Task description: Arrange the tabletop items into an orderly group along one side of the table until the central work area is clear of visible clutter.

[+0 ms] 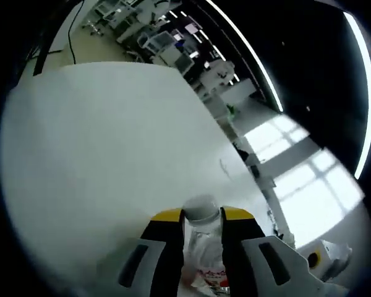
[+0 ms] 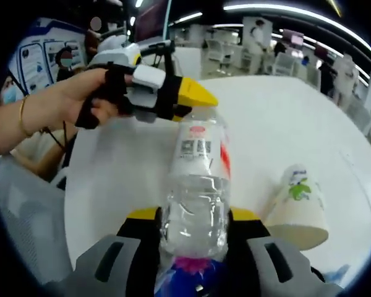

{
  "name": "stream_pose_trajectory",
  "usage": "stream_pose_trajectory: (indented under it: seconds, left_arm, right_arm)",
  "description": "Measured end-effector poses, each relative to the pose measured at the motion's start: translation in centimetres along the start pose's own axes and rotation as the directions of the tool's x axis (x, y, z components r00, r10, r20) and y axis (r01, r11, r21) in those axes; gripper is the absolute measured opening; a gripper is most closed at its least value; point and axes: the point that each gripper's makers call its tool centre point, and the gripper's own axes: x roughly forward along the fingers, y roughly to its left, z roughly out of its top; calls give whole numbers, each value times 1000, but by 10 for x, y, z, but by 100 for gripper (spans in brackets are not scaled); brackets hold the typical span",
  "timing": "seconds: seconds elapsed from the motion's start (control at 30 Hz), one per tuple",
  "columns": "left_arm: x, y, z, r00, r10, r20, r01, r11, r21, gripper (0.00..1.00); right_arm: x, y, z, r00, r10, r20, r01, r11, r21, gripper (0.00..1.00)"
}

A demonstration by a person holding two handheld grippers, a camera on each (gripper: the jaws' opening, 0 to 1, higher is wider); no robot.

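White surface [image 2: 284, 124], office background: one clear bottle [image 2: 196, 185] is gripped at both ends.
Left gripper [image 1: 203, 238] fingers are closed on its cap, right gripper [image 2: 195, 238] fingers on its base; a paper cup [image 2: 297, 204] lies just beside.

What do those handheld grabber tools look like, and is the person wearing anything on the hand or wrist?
Each gripper has two black jaws with bright yellow tips and pale grey-white shells near the base, as on the right gripper and the left gripper. In the right gripper view, black straps wrap over the person's hand, and a thin gold-coloured bangle circles the wrist.
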Motion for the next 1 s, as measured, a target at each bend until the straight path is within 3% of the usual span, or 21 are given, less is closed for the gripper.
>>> stream_pose_trajectory:
  seconds: [0.27, 0.37, 0.53, 0.67, 0.8, 1.0]
  left_arm:
    - [-12, -26, 8, 1000, 20, 21, -23, 985, 172, 20]
    - [-20, -36, 10, 999, 23, 31, -30, 969, 244, 20]
    - [-29, -51, 12, 999, 25, 40, -36, 947, 320, 20]
    - [-34, -59, 12, 999, 27, 41, -40, 940, 340, 20]
    - [-40, -71, 11, 997, 43, 57, -64, 893, 446, 20]
    - [-43, -84, 3, 996, 62, 67, -89, 844, 528, 20]
  right_arm:
    - [-3, -1, 0, 1000, -5, 11, 5, 1000, -19, 38]
    - [-3, 1, 1, 999, 5, 35, -4, 1000, -16, 38]
    - [-1, 6, 5, 997, 24, 71, -24, 1000, -4, 38]
    - [-1, 8, 6, 996, 37, 79, -37, 999, 1, 38]
    - [1, 11, 7, 996, 41, 83, -41, 999, 7, 38]
    - [-1, 14, 5, 996, 29, 86, -32, 999, 34, 38]
